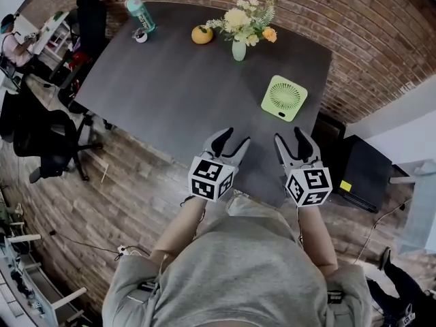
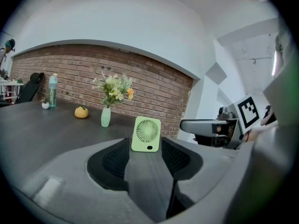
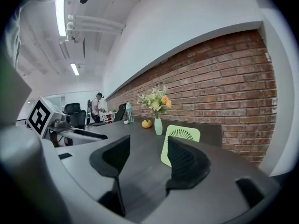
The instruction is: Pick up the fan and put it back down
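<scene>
Both grippers are held side by side over the near edge of the dark table [image 1: 170, 94], jaws pointing fwd across it. The left gripper [image 1: 236, 138] has its jaws apart w/ nothing btwn the pads, only bare tabletop. The right gripper [image 1: 289, 136] is likewise spread wide and empty. The fan [image 1: 284, 97], small, light green, round grille, stands upright on the table ahead of both, well clear of the jaws. It's fwd and a bit to the right of the right gripper, further right of the left one. In the left gripper view the fan [image 2: 146, 134] sits dead centre in the gap beyond the jaw tips, grille facing the camera, and the right gripper [image 2: 224, 125] shows off to that side. In the right gripper view the fan [image 3: 187, 133] is partly behind the right-hand jaw. Further ahead, past the fan and to the left of it, is a pale vase [image 1: 239, 50] w/ flowers [image 1: 242, 19], then a small orange fruit-like thing [image 1: 201, 35]. A teal bottle [image 1: 139, 12] is at the far left corner w/ a tiny white item [image 1: 140, 36] beside it. The brick wall [image 1: 361, 33] runs behind the table. An office chair [image 1: 51, 138] is well off to the left of the left gripper, on the wood floor [image 1: 136, 189]. There's also a person in the bkgd [image 3: 97, 107], far off.
</scene>
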`<action>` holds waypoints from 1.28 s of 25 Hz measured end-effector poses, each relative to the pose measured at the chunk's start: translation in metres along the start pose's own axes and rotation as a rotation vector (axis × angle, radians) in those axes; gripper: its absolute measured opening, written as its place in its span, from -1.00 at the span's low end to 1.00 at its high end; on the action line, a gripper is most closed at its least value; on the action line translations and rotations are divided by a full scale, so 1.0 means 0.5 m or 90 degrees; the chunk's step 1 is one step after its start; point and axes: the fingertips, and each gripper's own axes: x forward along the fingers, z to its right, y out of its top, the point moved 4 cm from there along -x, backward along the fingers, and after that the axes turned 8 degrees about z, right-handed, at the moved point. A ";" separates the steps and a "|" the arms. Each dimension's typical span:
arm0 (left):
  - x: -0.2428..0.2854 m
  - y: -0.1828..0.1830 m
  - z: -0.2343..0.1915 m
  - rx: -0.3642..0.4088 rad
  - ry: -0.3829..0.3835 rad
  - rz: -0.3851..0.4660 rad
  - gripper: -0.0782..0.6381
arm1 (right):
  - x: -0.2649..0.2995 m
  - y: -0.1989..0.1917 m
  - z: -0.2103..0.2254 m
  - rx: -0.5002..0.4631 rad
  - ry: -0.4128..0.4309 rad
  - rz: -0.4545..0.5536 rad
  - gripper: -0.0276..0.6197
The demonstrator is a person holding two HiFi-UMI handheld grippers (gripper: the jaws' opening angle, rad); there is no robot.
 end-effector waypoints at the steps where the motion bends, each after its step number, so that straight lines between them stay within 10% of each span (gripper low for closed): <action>1: 0.012 -0.002 -0.004 0.000 -0.005 -0.005 -0.21 | 0.007 -0.001 0.009 0.001 -0.005 -0.002 -0.18; 32: 0.333 -0.069 -0.053 0.019 -0.099 -0.117 -0.03 | 0.170 -0.061 0.236 0.017 -0.081 -0.071 -0.11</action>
